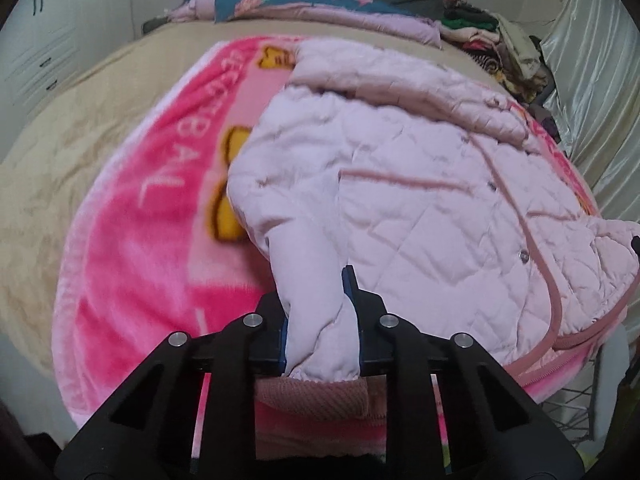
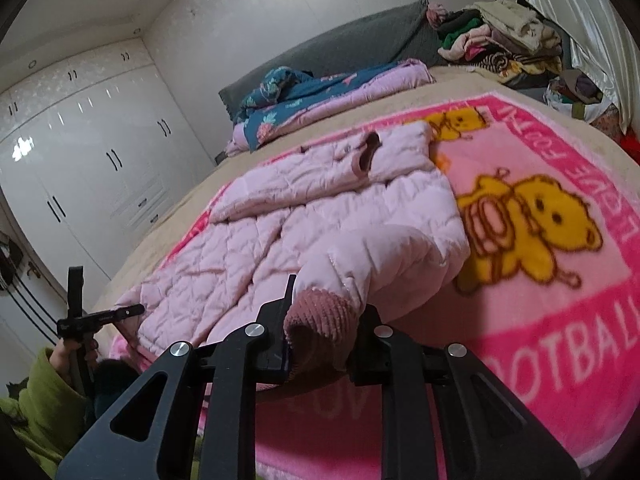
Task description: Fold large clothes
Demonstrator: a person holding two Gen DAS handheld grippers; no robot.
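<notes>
Left gripper [image 1: 320, 320]: clamps the jacket [image 1: 400, 184] sleeve.
Right gripper [image 2: 320, 320]: clamps a ribbed cuff [image 2: 324, 316].
Around: pink blanket [image 2: 560, 320]; far clothes pile [image 2: 500, 40], quilt [image 2: 320, 92].

I'm working in a home bedroom. A wide bed [image 2: 180, 216] with a tan cover fills most of both views, with a pink teddy-bear blanket [image 2: 532, 272] spread over it and a grey headboard [image 2: 360, 44] against the wall. A rumpled teal floral quilt [image 2: 304, 92] lies near the headboard, and a heap of mixed clothes [image 2: 500, 40] sits at the far corner. Glossy white wardrobe doors [image 2: 100, 152] with dark handles cover one wall, and pale satin curtains [image 1: 592, 80] hang on the other side.
</notes>
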